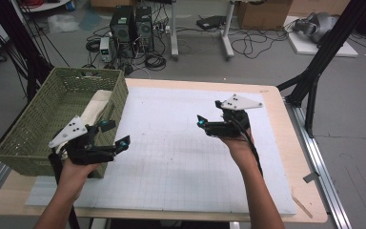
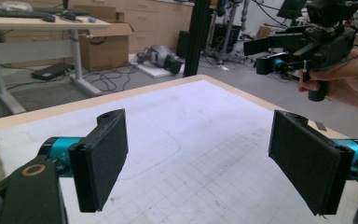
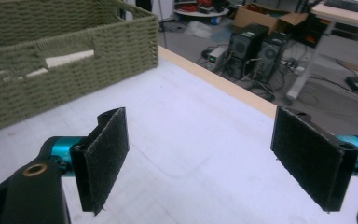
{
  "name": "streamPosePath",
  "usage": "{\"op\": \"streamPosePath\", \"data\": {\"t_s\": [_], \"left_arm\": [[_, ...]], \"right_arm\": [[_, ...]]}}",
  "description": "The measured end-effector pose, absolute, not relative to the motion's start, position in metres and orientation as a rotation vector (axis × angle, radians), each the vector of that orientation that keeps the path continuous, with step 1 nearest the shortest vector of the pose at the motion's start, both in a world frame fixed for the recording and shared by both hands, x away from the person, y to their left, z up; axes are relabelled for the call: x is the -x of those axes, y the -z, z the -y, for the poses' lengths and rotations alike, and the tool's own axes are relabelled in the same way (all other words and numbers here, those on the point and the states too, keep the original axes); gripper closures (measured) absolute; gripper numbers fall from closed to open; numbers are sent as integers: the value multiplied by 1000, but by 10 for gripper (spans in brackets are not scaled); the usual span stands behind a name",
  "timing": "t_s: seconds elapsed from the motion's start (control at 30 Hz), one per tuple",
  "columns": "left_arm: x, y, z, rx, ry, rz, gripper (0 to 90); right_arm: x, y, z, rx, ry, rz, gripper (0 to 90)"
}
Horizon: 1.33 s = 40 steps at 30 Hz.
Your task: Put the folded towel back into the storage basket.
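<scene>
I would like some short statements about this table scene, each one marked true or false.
1. The left gripper is open and holds nothing. True.
2. The right gripper is shut on a cloth. False: its fingers stand wide apart, with nothing between them.
3. The green woven basket stands at the table's left side. True.
4. The basket holds nothing. False: something pale and flat lies inside.
5. The white gridded mat covers the wooden table. True.

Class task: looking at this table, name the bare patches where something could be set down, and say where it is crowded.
Free: the white gridded mat between the left gripper and right gripper, and its far part, towards the table's back edge. Crowded: the left side, where the green woven basket, holding a pale folded cloth, stands beside the left gripper.
</scene>
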<state>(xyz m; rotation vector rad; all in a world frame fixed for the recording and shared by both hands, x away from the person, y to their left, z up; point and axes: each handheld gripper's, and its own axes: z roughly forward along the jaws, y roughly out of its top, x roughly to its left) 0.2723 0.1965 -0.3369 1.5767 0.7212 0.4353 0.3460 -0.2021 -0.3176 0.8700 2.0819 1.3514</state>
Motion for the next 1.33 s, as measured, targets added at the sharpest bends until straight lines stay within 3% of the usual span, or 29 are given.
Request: {"op": "streamPosePath", "data": {"t_s": [0.4, 0.73, 1.1, 1.33], "left_arm": [[-281, 349, -164, -1628, -372, -645, 202], [-284, 370, -141, -1664, -323, -593, 202], [-289, 408, -131, -1720, -293, -628, 200], [-288, 409, -131, -1707, -308, -623, 200]], "right_arm": [[-305, 339, 256, -973, -1277, -1990, 181], [-273, 379, 294, -1089, -1214, -1936, 181], [-256, 420, 312, -1156, -1204, -1962, 181], [-256, 419, 310, -1138, -1182, -1963, 181]]}}
